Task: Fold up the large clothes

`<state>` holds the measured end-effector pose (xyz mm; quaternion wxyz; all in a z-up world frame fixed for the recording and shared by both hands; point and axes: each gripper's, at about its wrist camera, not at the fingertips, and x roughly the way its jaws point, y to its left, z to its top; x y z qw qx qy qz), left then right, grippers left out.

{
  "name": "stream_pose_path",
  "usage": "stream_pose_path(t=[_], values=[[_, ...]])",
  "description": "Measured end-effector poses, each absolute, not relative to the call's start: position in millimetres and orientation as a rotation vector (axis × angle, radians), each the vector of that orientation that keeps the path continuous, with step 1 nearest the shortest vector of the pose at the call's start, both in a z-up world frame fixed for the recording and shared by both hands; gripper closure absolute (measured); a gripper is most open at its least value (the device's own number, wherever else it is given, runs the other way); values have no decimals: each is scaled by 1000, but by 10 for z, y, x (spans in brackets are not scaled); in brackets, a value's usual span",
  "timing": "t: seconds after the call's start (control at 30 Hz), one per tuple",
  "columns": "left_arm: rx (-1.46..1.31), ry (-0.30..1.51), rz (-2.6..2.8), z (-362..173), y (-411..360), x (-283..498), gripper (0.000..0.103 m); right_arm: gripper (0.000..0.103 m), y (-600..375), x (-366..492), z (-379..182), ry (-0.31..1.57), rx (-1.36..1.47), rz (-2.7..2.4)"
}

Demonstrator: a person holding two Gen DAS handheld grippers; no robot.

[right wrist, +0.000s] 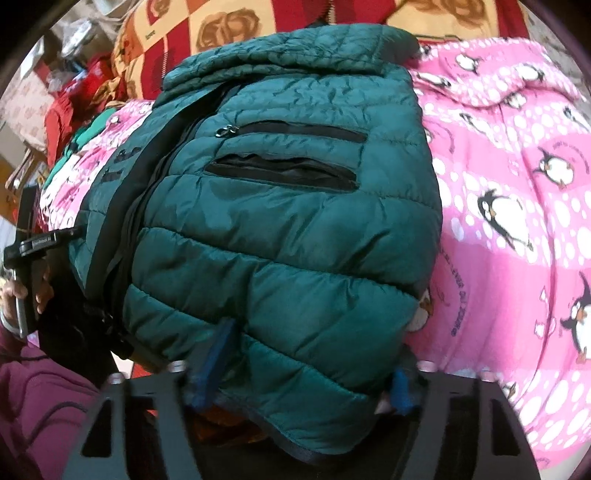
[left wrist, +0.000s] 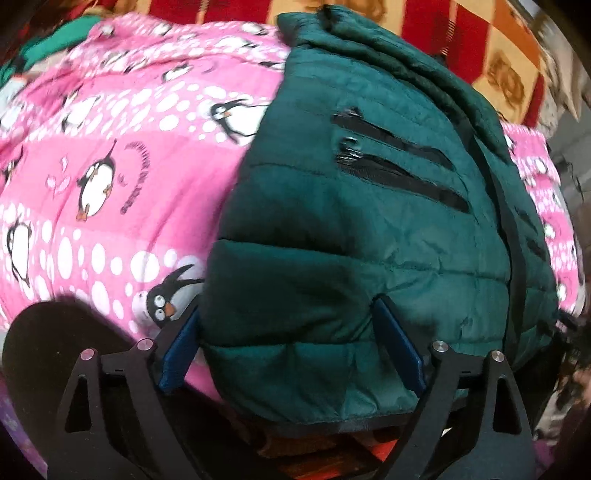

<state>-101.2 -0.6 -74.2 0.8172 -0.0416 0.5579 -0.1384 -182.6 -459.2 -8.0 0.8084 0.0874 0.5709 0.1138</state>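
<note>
So the green puffer jacket (left wrist: 351, 229) is looking mostly folded at this point, sitting as a compact bundle on the pink penguin blanket (left wrist: 110, 166) with its two black pocket zippers (left wrist: 399, 162) facing up. Collar end is pointing toward 12 o'clock in both views, hem toward 6. What's probably left is one more fold or just squaring it up, going by how bulky it's still lying.

The left tool (left wrist: 291, 347) is sitting with its blue fingers (left wrist: 397, 350) spread wide, straddling the hem corner, one finger on the blanket side at 7 o'clock, the other pressing into the quilting. The right tool (right wrist: 306, 365) is also spread, with the hem bulging between its fingers.

Hard to tell: whether either tool is actually gripping fabric or just resting against it. Sleeves are tucked out of sight. The right wrist view is blurring near the fingers, and a red-and-orange patterned blanket (right wrist: 207, 33) is cut off at 12 o'clock.
</note>
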Motion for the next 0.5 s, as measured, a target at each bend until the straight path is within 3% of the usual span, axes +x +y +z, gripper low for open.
stream_pose_path(t=[0.03, 0.1, 0.2, 0.33, 0.5], values=[[-79, 1183, -304, -733, -23, -1032, 26, 53, -4590, -1827, -59, 1209, 174, 249], [-55, 1165, -326, -676, -58, -1082, 60, 58, -4615, -1822, -30, 1194, 169, 260], [3, 1111, -320, -550, -92, -1132, 85, 67, -4647, -1811, 22, 1182, 165, 263], [16, 1038, -329, -322, -120, -1182, 91, 78, -4718, -1805, 230, 1120, 199, 265], [-13, 945, -324, 45, -90, -1165, 91, 78, -4761, -1753, 539, 1038, 207, 264]])
